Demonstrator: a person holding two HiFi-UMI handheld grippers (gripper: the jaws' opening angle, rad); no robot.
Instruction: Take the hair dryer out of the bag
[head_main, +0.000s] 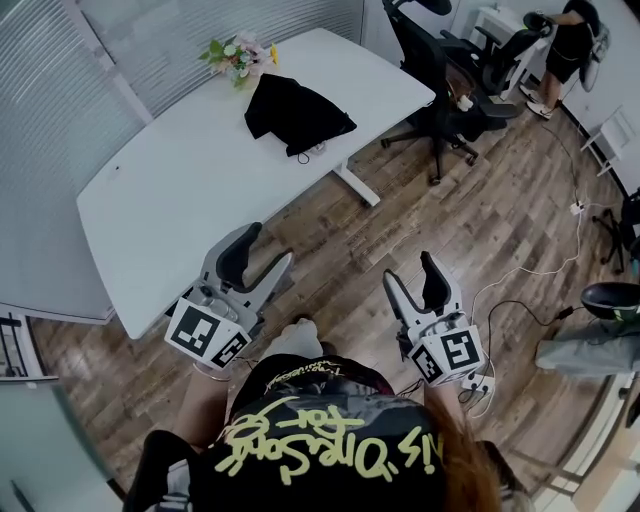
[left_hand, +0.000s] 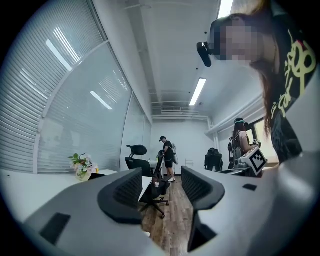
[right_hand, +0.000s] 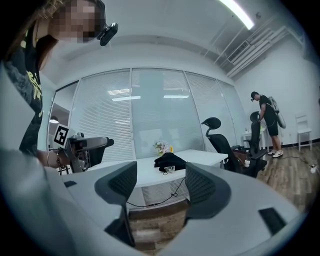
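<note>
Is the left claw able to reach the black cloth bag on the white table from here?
Probably not yet: the left claw hangs by the white table's near edge, and the black cloth bag lies far across it. Nothing blocks the way; stepping closer should do.
</note>
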